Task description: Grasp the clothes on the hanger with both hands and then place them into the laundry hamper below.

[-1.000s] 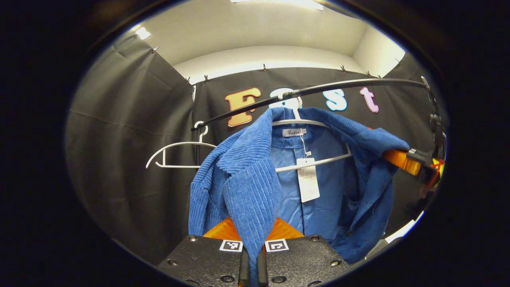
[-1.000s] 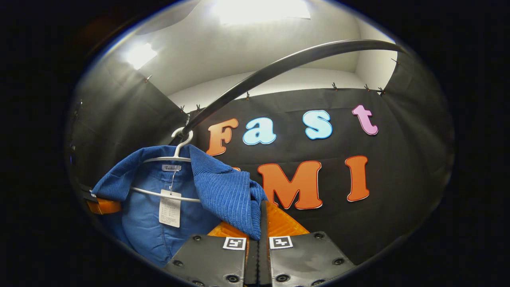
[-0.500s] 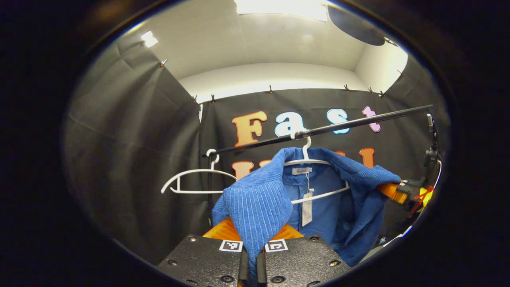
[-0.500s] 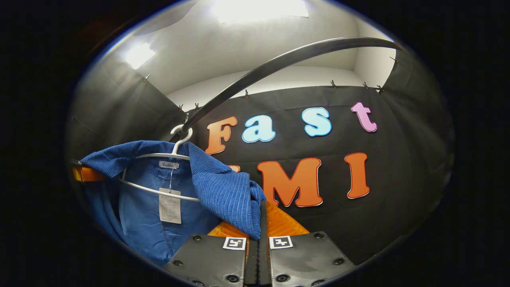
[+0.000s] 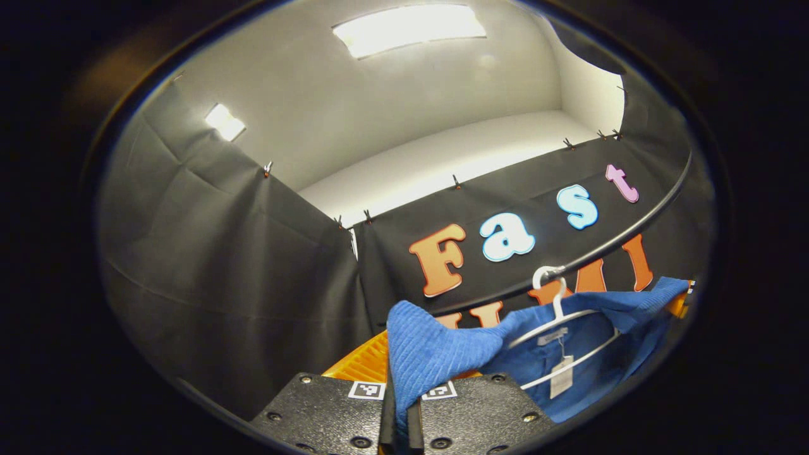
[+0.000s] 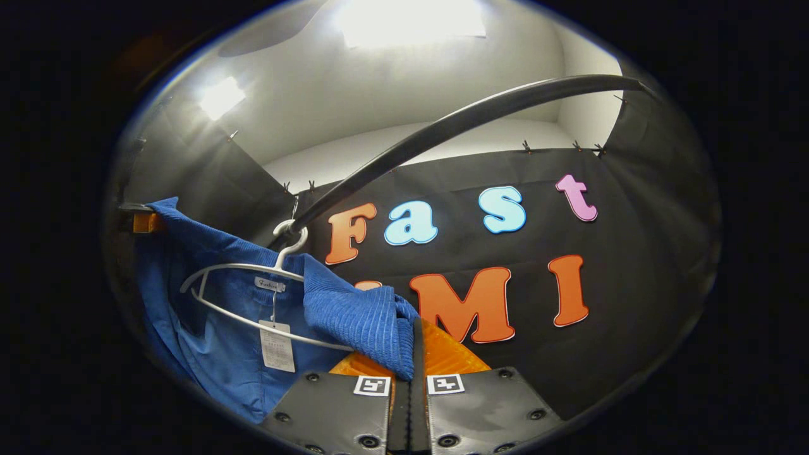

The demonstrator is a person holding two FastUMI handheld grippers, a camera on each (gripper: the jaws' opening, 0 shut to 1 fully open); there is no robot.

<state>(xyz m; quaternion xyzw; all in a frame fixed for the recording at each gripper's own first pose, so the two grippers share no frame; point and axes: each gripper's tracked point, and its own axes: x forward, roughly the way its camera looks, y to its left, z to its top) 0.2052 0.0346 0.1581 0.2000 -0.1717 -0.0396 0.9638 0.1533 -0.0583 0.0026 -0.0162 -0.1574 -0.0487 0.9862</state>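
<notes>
A blue corduroy jacket (image 5: 436,354) (image 6: 354,316) hangs open on a white hanger (image 5: 556,319) (image 6: 253,278), whose hook rests on the black rail (image 5: 607,246) (image 6: 442,126). My left gripper (image 5: 398,404) is shut on one shoulder of the jacket. My right gripper (image 6: 407,379) is shut on the other shoulder. In the right gripper view the left gripper (image 6: 142,221) shows far left, raised, with blue cloth stretched to it. In the left gripper view the right gripper (image 5: 679,303) peeks out at the far right edge. A paper tag (image 6: 278,344) dangles from the collar.
Black cloth walls (image 5: 221,272) enclose the booth, under a white ceiling with bright light panels (image 5: 404,28). The rail (image 6: 537,88) arcs overhead across the right gripper view.
My left gripper has risen and tilted upward, pulling its shoulder of the jacket up off the hanger end. The right gripper has barely moved. The hanger now tilts.
</notes>
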